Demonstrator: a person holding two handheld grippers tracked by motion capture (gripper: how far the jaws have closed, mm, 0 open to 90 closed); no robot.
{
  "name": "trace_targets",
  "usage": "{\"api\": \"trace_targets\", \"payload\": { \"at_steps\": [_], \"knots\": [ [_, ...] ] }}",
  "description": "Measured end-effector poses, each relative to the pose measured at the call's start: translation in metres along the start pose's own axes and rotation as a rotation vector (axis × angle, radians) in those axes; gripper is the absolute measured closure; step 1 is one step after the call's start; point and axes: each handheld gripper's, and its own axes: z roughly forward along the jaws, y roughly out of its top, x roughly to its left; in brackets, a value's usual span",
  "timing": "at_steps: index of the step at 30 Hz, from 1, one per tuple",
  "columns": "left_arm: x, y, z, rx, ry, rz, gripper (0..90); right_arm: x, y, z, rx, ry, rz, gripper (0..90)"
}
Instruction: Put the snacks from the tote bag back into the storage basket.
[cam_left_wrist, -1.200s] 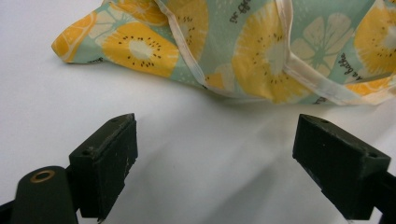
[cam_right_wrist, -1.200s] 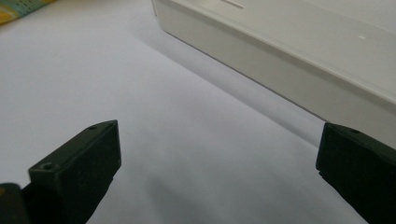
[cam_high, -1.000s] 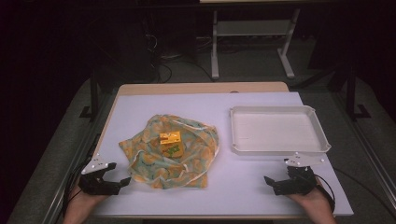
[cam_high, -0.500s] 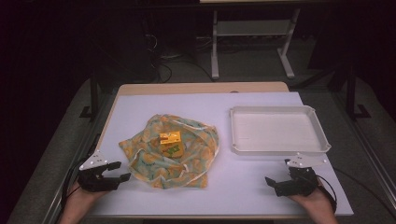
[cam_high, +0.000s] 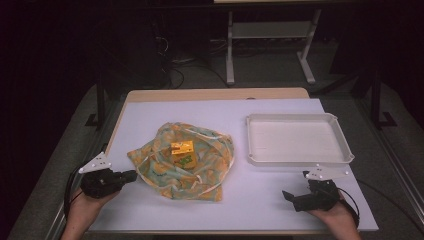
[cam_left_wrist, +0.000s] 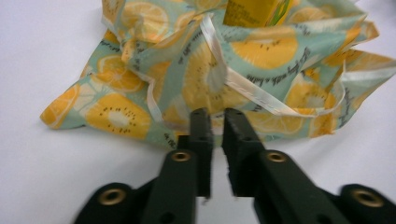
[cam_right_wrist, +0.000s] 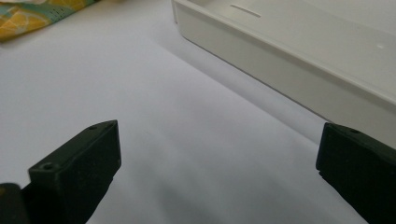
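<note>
Your left gripper (cam_left_wrist: 214, 122) nears the fruit-print cloth (cam_high: 182, 160)
Its jaws have just been closing, nearly together, empty; your right gripper (cam_right_wrist: 219, 154) gapes empty beside the white tray (cam_high: 300, 159).

left gripper (cam_high: 131, 175) has just been closing, jaws empty, tips at the fruit-print bag (cam_high: 185, 162); right gripper (cam_high: 290, 198) rests near the white tray (cam_high: 300, 159)

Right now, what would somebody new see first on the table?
First comes the bright cloth with orange fruit slices, crumpled in the table's middle, with a small yellow box on top. Next to it, toward the right, sits an empty white tray. The left gripper points at the cloth's edge, its fingers nearly together with nothing between them.
</note>
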Motion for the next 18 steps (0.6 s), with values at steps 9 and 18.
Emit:
{"api": "trace_targets", "payload": {
  "at_steps": [9,18],
  "knots": [
    [-0.003,0.015,-0.001,-0.018,-0.014,0.011,89.7,0.001,0.001,0.002,-0.005,0.004,-0.006,0.0],
    [-0.004,0.034,0.006,-0.038,-0.047,0.040,89.8,0.000,0.003,0.004,-0.007,0.012,-0.005,0.0]
  ]
}}
